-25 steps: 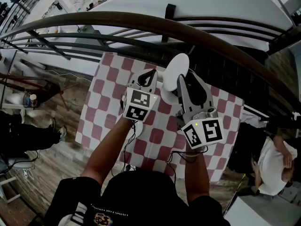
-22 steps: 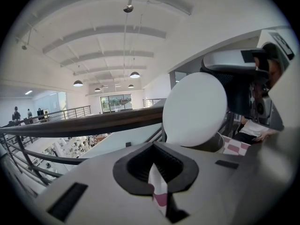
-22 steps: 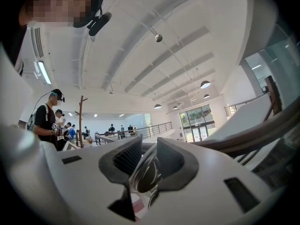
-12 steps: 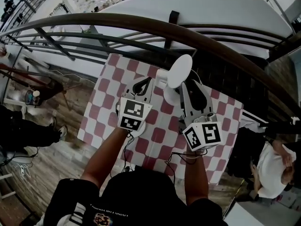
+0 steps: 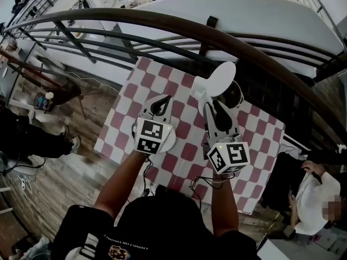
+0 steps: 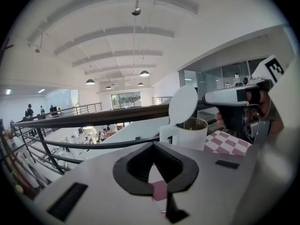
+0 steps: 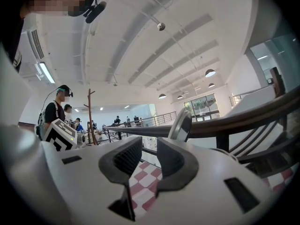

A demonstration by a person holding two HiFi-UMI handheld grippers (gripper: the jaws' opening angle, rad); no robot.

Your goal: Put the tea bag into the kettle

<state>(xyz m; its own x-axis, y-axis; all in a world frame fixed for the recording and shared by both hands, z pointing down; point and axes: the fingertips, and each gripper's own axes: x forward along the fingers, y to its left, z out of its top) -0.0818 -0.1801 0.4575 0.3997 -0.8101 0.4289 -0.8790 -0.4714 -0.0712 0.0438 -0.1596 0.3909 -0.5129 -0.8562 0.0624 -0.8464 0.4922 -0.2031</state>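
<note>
Both grippers sit further back from the kettle (image 5: pixel 199 86) than a second ago. The right one was overlapping it and is now just short of it. The head view has also shifted, so part of that is camera.

- Kettle: white, standing on the red-and-white checked table (image 5: pixel 179 151) at the far side, close to the dark railing (image 5: pixel 162 23). Its lid (image 5: pixel 222 78) is flipped up and the mouth is open. The left gripper view shows the rim and a dark interior, but I can't see the contents.
- Left gripper (image 5: pixel 164 101): clenched, with the tips meeting. Only a bit of pink cloth shows through the gap behind the tips, and nothing is visibly pinched. It is left of the kettle and not touching it.
- Right gripper (image 5: pixel 214 106): released, jaws apart, with only checked cloth visible between them. It points at the kettle from the near side, and its view sees the lid edge-on.
- White disc (image 5: pixel 170 140): on the cloth, partly hidden under the left gripper.
- Tea bag: can't make it out in any view.
</note>
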